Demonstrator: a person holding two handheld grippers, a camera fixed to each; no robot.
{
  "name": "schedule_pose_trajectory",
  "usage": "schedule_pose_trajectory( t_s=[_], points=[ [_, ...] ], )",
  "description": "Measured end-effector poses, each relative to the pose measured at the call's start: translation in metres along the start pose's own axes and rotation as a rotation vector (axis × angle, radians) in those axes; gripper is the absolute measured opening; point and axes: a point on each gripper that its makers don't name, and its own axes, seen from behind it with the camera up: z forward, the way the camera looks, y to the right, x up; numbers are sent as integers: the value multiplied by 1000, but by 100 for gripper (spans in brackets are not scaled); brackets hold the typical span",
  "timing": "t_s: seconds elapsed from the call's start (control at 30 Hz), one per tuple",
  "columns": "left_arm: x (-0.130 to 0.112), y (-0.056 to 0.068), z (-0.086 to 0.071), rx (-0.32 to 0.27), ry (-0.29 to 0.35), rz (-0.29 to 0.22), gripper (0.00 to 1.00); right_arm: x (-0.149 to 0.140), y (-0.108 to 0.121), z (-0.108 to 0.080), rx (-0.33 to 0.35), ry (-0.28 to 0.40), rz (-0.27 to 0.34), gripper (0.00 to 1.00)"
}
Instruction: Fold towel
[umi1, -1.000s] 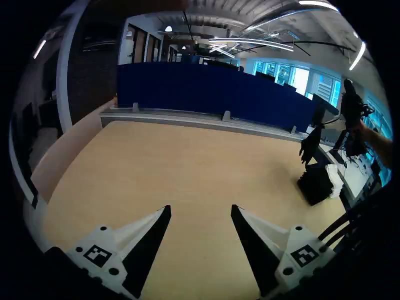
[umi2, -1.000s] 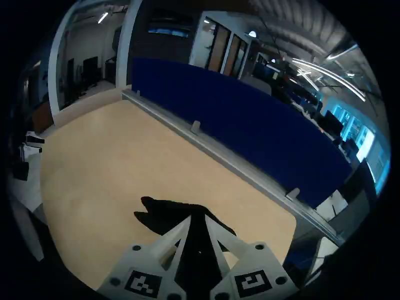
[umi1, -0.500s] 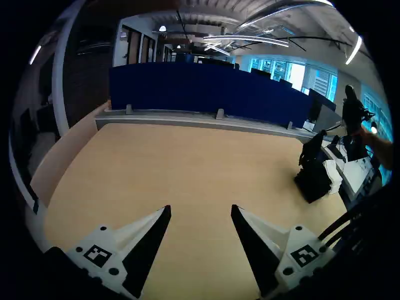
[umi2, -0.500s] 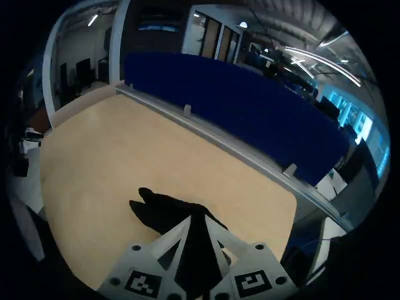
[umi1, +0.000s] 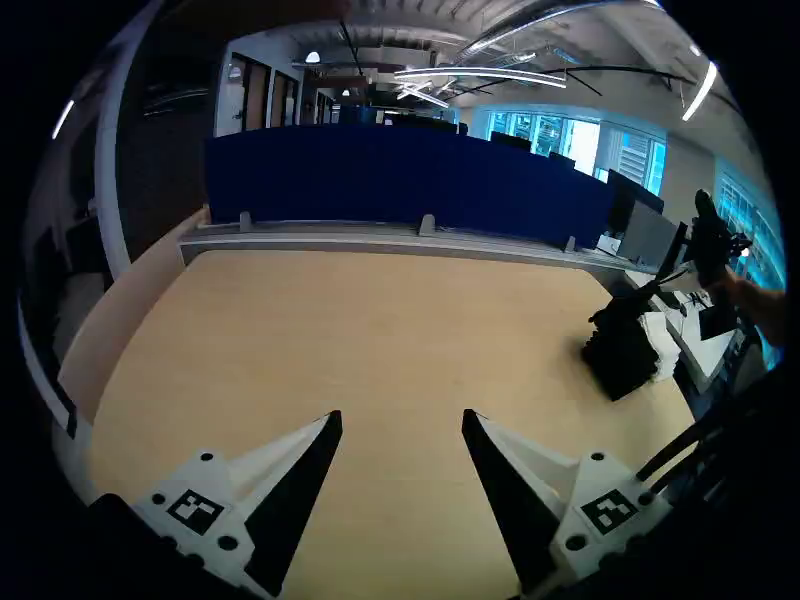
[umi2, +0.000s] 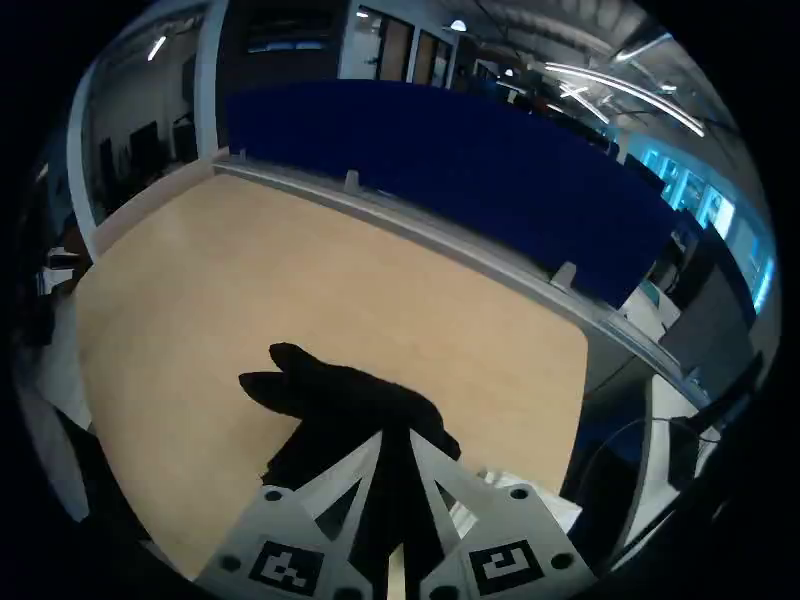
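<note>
Right tongs lower now — towel slumped onto the table.

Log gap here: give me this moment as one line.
left gripper: jaws open, over table | right gripper: jaws shut on towel | towel: black, bunched on table | fold: not begun

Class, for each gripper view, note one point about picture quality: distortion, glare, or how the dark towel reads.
Right gripper view: the black towel held in the right gripper reads as a flat silhouette, its folds lost in darkness. Left gripper view: the fisheye bows the blue partition and the table edge; ceiling lights and windows glare bright.
</note>
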Motion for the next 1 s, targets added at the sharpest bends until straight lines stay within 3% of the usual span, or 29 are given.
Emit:
schedule_pose_trajectory(
  t_s=[0.47,0.67,1.0],
  points=[
    [-5,6,-3,-4,-11,10,89,-87,-9,1,-30,-124,54,4],
    [-7,6,-4,-1,-13,16,89,-125,-15,7,-46,-169,106,4],
    [-8,6,-8,4,-17,26,89,-156,-14,9,-88,-187,185,4]
  ],
)
